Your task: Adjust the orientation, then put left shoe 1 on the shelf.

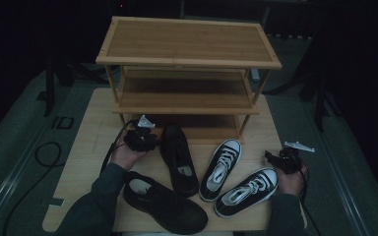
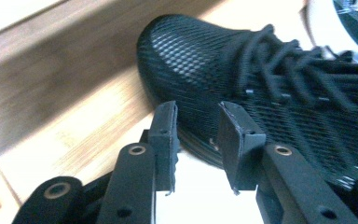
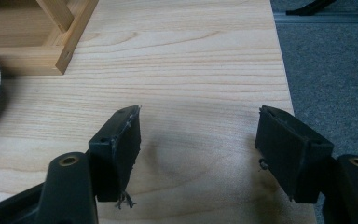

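- Black mesh shoe (image 2: pixel 261 70) lies beside a wooden rack (image 1: pixel 187 73); left gripper (image 2: pixel 198 126) jaws slightly parted at its toe edge.
- Right gripper (image 3: pixel 198 149) jaws spread wide over bare table (image 3: pixel 191 60).

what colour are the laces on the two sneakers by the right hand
White, against black canvas uppers with white toe caps on both sneakers; the high view shows it best.

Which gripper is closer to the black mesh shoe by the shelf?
Left. The left gripper is right beside the black mesh shoe; the right gripper sits beyond both sneakers.
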A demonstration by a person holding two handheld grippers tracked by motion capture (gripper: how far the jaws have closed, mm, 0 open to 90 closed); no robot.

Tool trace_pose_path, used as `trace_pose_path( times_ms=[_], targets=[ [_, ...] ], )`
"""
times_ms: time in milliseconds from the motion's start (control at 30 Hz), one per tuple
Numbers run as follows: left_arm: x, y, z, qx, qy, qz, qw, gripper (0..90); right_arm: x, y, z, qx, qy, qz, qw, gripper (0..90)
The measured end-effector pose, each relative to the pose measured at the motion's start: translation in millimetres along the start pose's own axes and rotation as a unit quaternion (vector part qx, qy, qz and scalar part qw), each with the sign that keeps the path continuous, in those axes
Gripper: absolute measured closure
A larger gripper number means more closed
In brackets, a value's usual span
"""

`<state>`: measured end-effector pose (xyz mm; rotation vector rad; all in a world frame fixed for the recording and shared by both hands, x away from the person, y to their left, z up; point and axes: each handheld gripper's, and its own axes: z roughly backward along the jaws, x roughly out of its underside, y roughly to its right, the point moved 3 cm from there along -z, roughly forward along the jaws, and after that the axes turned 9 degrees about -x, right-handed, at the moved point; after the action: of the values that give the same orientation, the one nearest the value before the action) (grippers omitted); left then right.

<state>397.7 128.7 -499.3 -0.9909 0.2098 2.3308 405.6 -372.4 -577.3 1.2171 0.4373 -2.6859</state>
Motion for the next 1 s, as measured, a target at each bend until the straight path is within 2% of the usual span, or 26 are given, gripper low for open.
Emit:
trace_pose_path(
  times_ms=[467, 767, 967, 1000],
  targets=[
    [-9.4, 26.1, 41.2, 0.010, 0.018, -0.031, 0.9993, 64.0, 0.0, 0.0, 0.0, 0.000, 0.000, 0.000, 1.0000, 30.7],
    [-17.1, 40.0, 49.6, 0.017, 0.015, -0.043, 0.9988, 63.2, 0.0, 0.0, 0.0, 0.000, 0.000, -0.001, 1.0000, 30.7],
    [-22.3, 54.9, 49.9, 0.022, 0.005, -0.055, 0.9982, 61.8, -0.1, 0.1, -0.1, -0.001, 0.000, 0.000, 1.0000, 30.6],
    [-23.2, 57.3, 49.7, 0.023, 0.007, -0.052, 0.9984, 61.3, -0.1, 0.1, -0.1, -0.001, 0.000, -0.001, 1.0000, 30.7]
  ],
)
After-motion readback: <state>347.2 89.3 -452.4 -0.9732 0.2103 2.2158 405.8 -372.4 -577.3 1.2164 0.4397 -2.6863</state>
